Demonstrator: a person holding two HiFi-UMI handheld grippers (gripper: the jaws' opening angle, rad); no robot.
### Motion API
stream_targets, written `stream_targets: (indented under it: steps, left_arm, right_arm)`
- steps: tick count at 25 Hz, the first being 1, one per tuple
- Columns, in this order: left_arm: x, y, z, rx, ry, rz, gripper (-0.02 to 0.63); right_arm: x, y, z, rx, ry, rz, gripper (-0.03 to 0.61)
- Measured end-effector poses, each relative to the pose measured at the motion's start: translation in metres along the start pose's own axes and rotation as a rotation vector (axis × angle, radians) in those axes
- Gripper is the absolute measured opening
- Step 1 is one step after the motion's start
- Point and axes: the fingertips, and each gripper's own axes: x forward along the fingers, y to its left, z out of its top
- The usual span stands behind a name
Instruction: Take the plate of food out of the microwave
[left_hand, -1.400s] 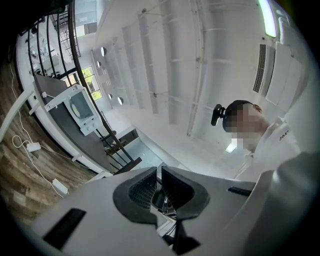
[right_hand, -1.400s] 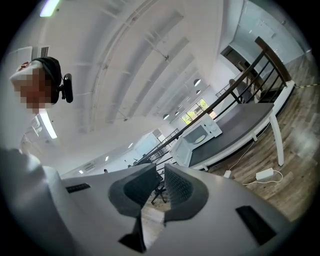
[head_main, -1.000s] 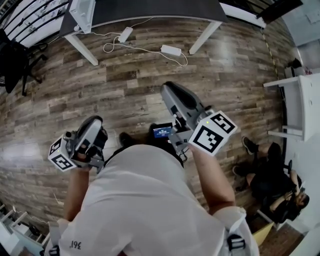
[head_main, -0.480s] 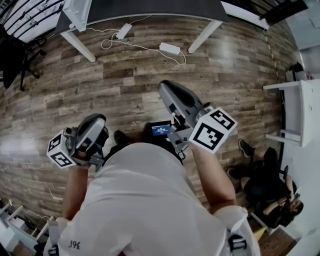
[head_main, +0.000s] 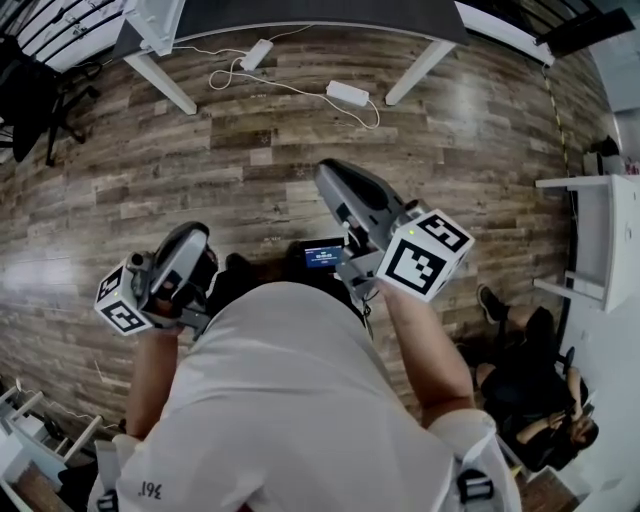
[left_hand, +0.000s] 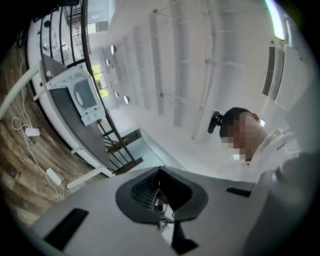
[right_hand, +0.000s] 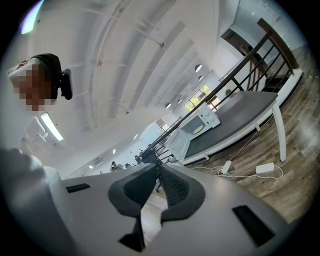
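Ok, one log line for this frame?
task: not begun | left hand-held gripper: shut, empty | right hand-held gripper: shut, empty | microwave: on table, far off

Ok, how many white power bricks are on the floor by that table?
2. One power brick lies near the table's leg at the head view's left; the other lies near its other leg. More could be hidden under the table.

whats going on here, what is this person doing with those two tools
A person stands on a wood floor with a gripper in each hand, held close to the body. The left gripper and right gripper both have their fingers together with nothing between them. The microwave sits on a dark table across the room, well away from both grippers. No plate of food is visible, so taking it out has not started.
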Motion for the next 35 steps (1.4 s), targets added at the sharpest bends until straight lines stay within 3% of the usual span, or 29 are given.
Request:
stream_targets:
  steps: [9,16,22,35]
  left_arm:
    - [0.013,0.024,0.007,0.034,-0.022,0.115,0.005]
    - [0.019,0.049,0.040,0.083,0.002,0.120,0.005]
    - [0.025,0.094,0.087,0.091,0.048,0.097,0.005]
    - [0.024,0.179,0.228,0.123,0.141,0.077,0.006]
  right_arm:
    - [0.006,-0.009,0.011,0.015,-0.008,0.021,0.034]
    - [0.042,-0.019,0.010,0.021,0.001,0.004,0.034]
    - [0.091,-0.032,0.027,0.016,-0.024,-0.056,0.034]
    - [0.234,-0.037,0.082,0.004,-0.080,-0.150,0.034]
